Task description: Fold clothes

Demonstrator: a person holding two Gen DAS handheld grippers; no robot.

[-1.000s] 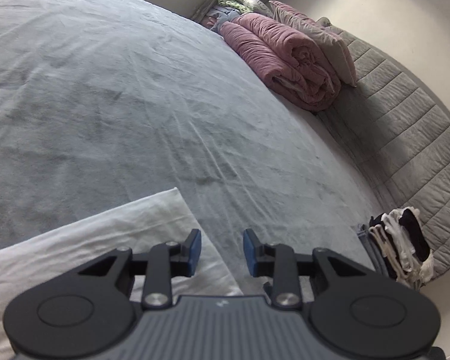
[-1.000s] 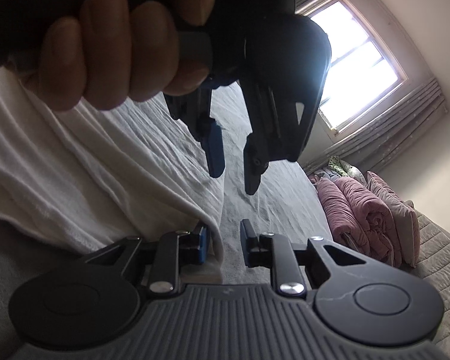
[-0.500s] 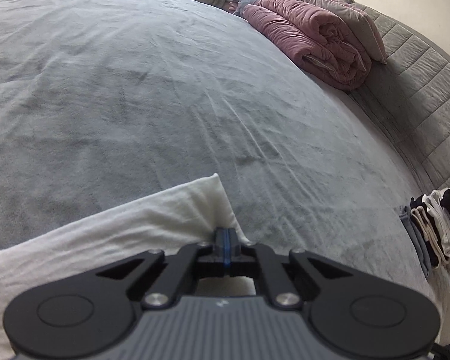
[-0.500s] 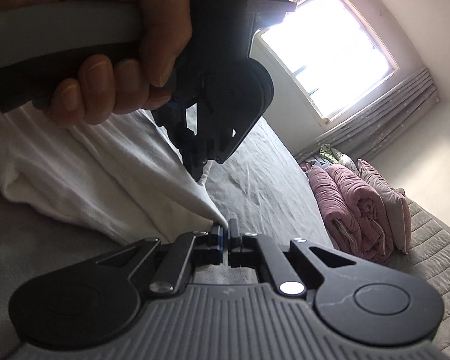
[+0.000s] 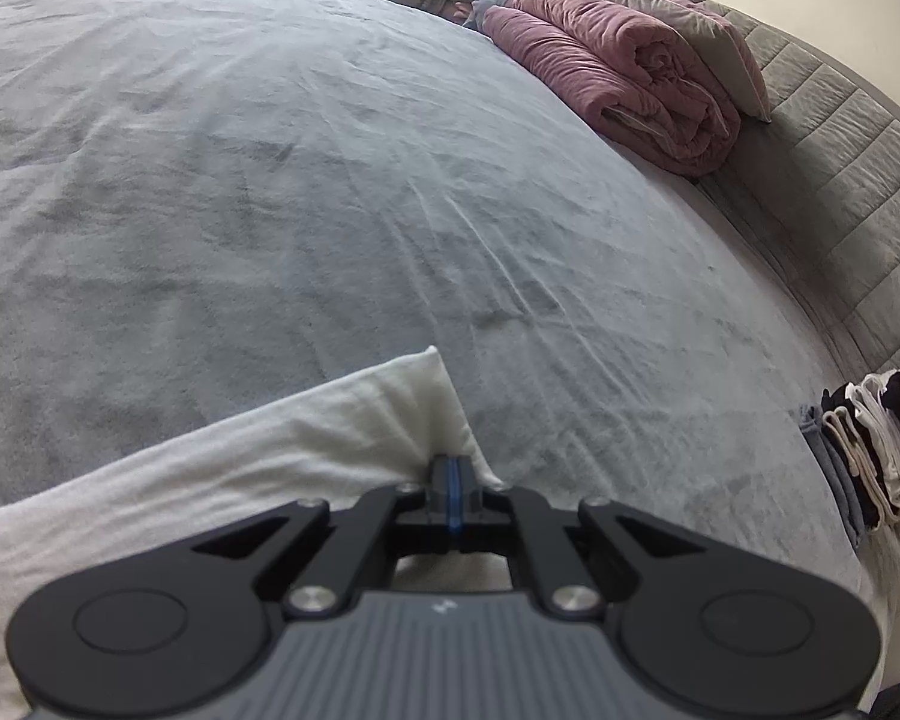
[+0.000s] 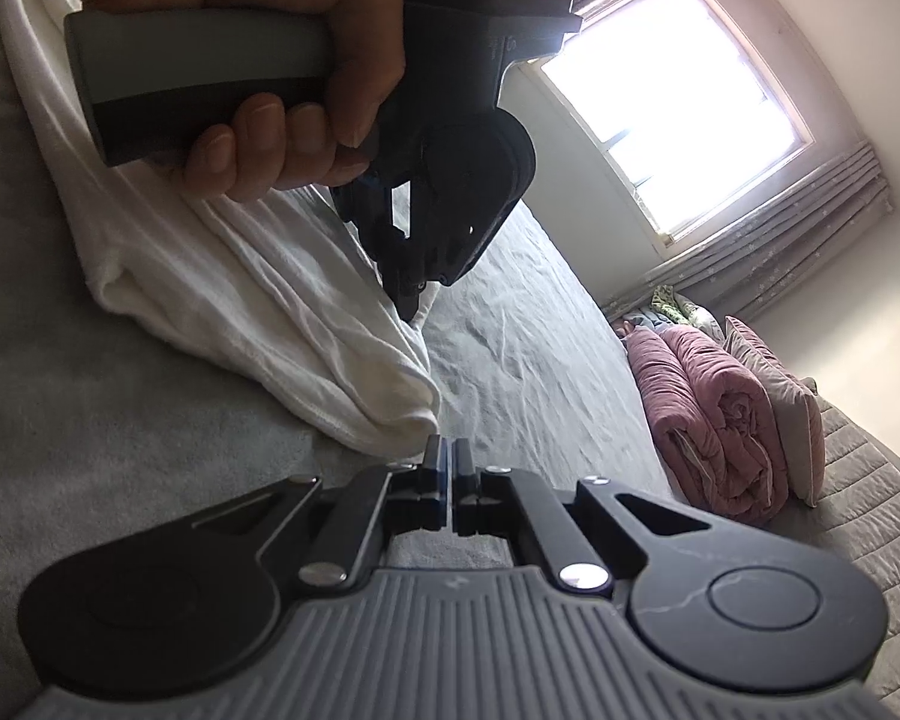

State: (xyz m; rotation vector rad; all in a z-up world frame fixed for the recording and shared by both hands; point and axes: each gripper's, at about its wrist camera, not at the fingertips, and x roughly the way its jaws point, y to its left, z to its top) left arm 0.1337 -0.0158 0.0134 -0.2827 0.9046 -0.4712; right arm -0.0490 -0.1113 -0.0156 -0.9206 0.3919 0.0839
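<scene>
A white garment (image 5: pixel 240 462) lies folded in a long band on the grey bed sheet (image 5: pixel 330 180). My left gripper (image 5: pixel 450 471) is shut on the garment's edge just below its right corner. In the right wrist view the same white garment (image 6: pixel 240 300) runs from upper left down to a corner at my right gripper (image 6: pixel 448 450), whose jaws are shut with that corner pinched at their tips. A hand (image 6: pixel 258 60) holds the left gripper (image 6: pixel 411 306), which points down onto the garment's far edge.
A rolled pink duvet (image 5: pixel 630 84) and a pillow (image 5: pixel 690 30) lie at the bed's far right, against the grey quilted headboard (image 5: pixel 840 192). A stack of folded clothes (image 5: pixel 870 456) sits at the right edge. A bright window (image 6: pixel 678 96) with curtains is beyond.
Both grippers stood open a second ago and have shut, each on an end of the white garment's near edge. The left gripper tilted further down; the right one shifted slightly.
</scene>
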